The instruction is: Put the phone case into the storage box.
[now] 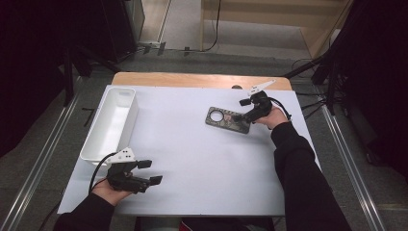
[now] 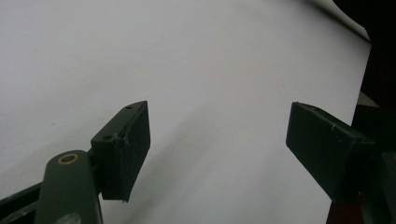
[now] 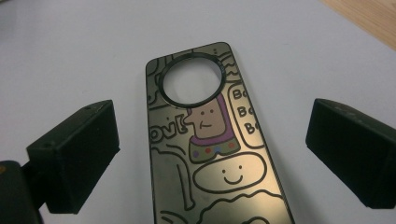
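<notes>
Right gripper is spread wide, jaws either side of the cartoon-printed door hanger lying flat on the far right of the white table. Left gripper sits near left, jaws apart too, holding nothing.

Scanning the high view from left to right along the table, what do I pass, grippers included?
White bin → left gripper, open, near the front edge → flat door-hanger-shaped plate with a round hole → right gripper, open, at the plate's right end.

Dark cartoon-printed door hanger — flat on white table.
</notes>
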Tool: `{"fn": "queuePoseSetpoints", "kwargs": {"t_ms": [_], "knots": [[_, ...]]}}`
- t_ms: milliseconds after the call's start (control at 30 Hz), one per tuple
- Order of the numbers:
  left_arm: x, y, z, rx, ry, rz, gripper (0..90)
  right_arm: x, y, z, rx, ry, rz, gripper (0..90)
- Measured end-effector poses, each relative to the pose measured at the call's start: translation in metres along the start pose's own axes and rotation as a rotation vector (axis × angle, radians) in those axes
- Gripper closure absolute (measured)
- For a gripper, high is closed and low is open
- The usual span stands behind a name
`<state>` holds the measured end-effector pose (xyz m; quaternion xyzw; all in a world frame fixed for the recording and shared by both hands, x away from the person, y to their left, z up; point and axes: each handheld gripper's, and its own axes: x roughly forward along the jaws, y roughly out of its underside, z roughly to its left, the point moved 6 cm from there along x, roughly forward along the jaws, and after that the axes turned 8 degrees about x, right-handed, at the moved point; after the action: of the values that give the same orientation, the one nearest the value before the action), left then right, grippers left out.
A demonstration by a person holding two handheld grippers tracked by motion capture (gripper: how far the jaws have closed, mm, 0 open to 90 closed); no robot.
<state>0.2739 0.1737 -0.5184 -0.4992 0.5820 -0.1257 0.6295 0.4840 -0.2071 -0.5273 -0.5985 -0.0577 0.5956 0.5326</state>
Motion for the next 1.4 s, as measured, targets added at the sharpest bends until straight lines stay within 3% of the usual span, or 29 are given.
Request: {"fn": "queuePoseSetpoints", "kwargs": {"t_ms": [433,667,1400], "knots": [[0.000,0.000,0.000,0.001,0.001,0.001,21.6,0.004,0.004,0.002,-0.038,-0.028,0.008,1.7],[0.000,0.000,0.000,-0.001,0.000,0.001,21.6,0.008,0.006,0.002,-0.035,-0.042,0.019,1.7],[0.000,0.000,0.000,-0.004,0.000,0.002,21.6,0.016,0.015,-0.001,-0.049,-0.032,0.061,1.8]]}}
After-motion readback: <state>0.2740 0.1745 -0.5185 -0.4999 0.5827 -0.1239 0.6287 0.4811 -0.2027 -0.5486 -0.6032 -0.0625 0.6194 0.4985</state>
